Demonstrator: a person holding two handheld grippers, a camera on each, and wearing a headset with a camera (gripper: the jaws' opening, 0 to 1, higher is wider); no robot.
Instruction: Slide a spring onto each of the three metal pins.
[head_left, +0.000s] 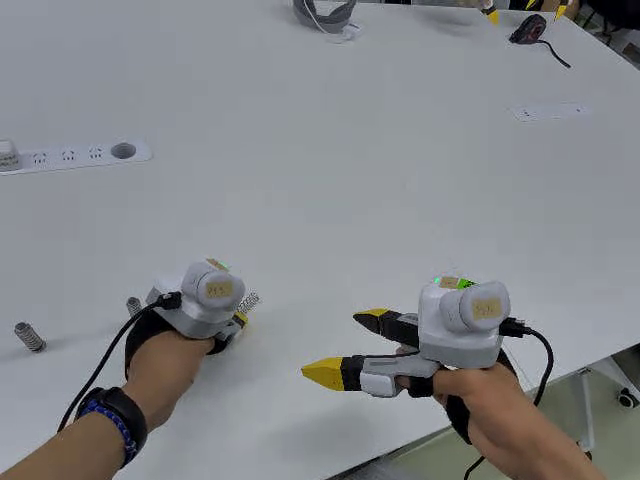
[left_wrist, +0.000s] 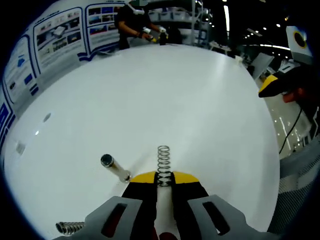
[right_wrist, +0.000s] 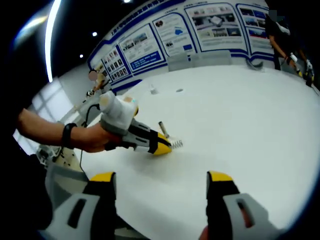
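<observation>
White desk (head_left: 320, 180) carries the work. Left gripper (left_wrist: 159, 177) is clenched on one end of a spring (left_wrist: 163, 157), with a metal pin (left_wrist: 114, 166) just beside its tip. Right gripper (head_left: 340, 345) hangs released, well apart. Best to line the coil's free end with the pin's head before sliding.

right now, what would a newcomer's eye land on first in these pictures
The left hand-held gripper stands out first, low over the white table, its yellow-tipped jaws shut on a small coil spring, with a metal pin close beside it. The right hand-held gripper hangs open and empty by the table's near edge. A second spring lies loose at the far left in the head view.
</observation>
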